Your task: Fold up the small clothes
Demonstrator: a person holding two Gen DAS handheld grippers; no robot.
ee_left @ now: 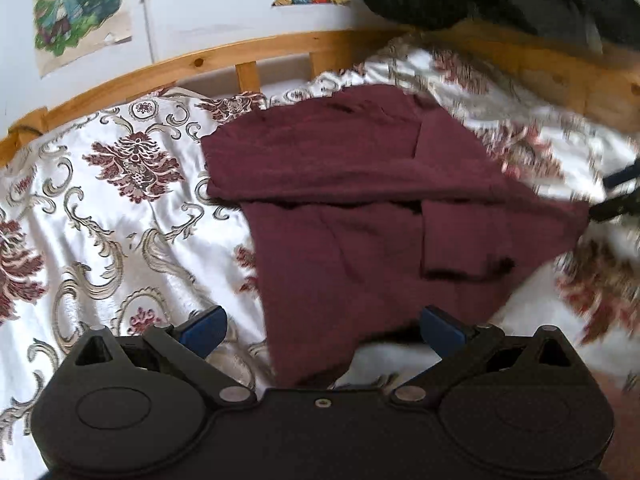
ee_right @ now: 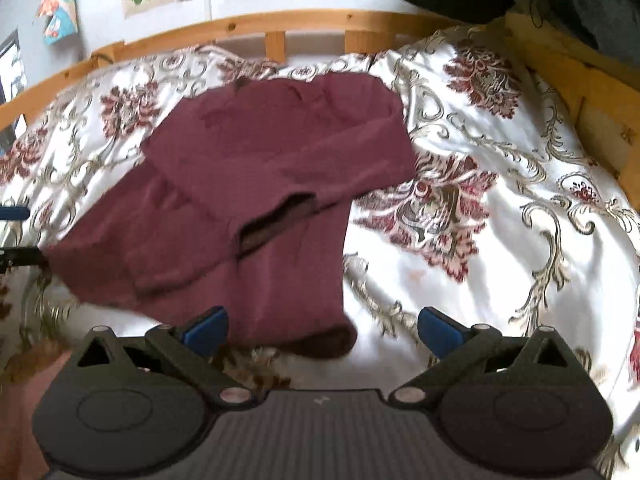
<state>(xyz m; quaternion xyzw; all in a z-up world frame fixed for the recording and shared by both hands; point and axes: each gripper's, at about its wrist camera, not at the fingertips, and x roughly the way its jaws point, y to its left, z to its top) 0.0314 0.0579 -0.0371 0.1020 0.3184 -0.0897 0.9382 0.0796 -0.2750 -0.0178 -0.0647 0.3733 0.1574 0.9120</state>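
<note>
both tongs [ee_left: 322, 330] [ee_right: 322, 330] wide apart, low over the maroon top [ee_left: 360, 200] [ee_right: 260, 200]

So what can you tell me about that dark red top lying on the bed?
The maroon top is a long-sleeved garment of soft-looking knit, lying mostly flat on the floral bedspread. Both sleeves are folded across the body, one cuff showing a darker opening. Its hem points toward the cameras and its neckline toward the wooden bed rail. Both grippers hover near the hem with jaws open; neither grips it.
</note>
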